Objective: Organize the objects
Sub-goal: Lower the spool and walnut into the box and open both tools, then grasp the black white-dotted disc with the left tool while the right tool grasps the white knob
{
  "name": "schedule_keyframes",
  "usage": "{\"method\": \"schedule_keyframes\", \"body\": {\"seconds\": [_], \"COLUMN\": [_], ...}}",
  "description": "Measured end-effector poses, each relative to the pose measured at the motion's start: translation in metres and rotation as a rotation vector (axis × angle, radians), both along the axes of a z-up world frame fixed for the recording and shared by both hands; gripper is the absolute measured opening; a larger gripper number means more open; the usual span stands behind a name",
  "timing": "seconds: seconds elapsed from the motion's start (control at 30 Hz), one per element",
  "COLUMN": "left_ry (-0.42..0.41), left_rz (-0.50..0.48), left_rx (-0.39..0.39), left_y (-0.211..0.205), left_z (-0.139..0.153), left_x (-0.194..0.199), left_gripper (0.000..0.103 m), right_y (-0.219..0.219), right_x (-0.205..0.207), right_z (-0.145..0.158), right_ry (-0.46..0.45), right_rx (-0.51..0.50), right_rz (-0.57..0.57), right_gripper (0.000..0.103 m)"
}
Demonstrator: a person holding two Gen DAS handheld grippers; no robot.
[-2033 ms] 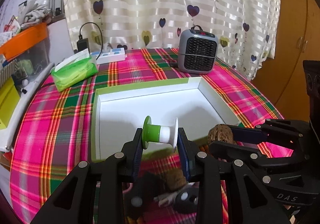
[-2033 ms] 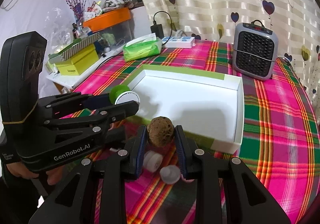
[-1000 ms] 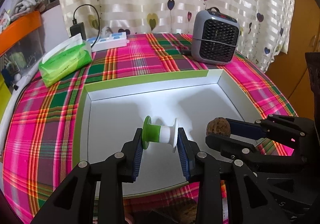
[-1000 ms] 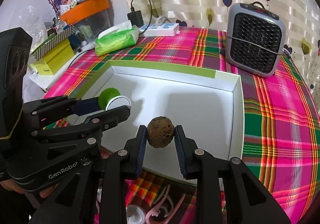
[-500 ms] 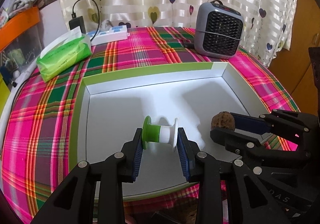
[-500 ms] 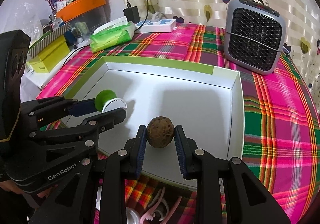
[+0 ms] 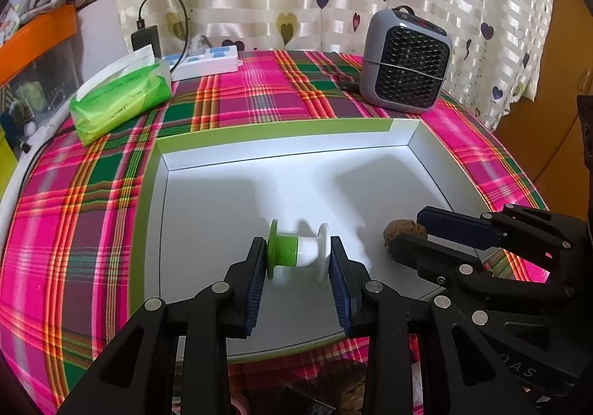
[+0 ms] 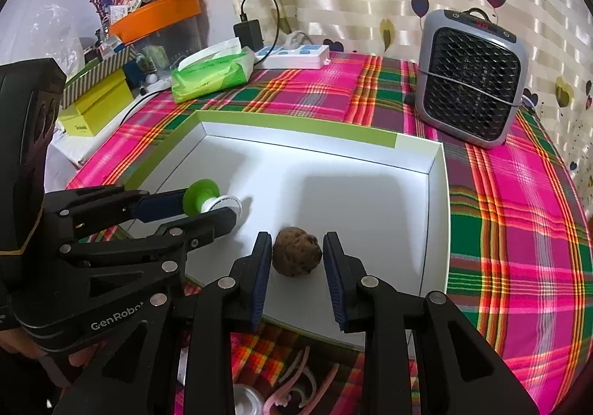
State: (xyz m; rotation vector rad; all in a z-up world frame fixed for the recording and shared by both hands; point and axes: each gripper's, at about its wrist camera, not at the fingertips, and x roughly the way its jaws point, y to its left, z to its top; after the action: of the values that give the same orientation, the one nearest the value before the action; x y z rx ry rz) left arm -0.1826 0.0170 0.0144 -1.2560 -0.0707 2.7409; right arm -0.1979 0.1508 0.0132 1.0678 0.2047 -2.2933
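Left gripper (image 7: 298,259) clamps green-and-white plastic spool (image 7: 298,252) over shallow white cardboard box (image 7: 281,140), near its front edge. Right gripper (image 8: 296,259): jaws slightly apart around brown wrinkled walnut (image 8: 297,256), which sits on box floor w/ gap each side, right of spool.

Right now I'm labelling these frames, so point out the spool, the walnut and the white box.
spool (image 7: 296,252), left wrist view, on its green and white core.
walnut (image 8: 296,256), right wrist view, on its wrinkled front.
white box (image 8: 437,200), right wrist view, on its right inner wall.
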Motion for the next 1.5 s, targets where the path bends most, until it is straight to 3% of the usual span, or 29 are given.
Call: {"method": "schedule_keyframes", "body": {"seconds": [0.7,0.77,1.5], "left_ry": [0.099,0.106,0.113], "left_rz": [-0.021,-0.022,-0.03], "left_rx": [-0.006,-0.005,0.005], "left_y": [0.006,0.007,0.006], "left_z": [0.026,0.028,0.022], "left_x": [0.046,0.051,0.099], "left_gripper": [0.031,0.031,0.031], "right_y": [0.011,0.013,0.03], "right_x": [0.043,0.048,0.09], "right_z": [0.021,0.023,0.008], "right_ry": [0.083,0.09,0.034], "right_rx": [-0.065,-0.071,-0.07], "right_rz": [0.019,0.02,0.055], "right_gripper": [0.038,0.044,0.045]}}
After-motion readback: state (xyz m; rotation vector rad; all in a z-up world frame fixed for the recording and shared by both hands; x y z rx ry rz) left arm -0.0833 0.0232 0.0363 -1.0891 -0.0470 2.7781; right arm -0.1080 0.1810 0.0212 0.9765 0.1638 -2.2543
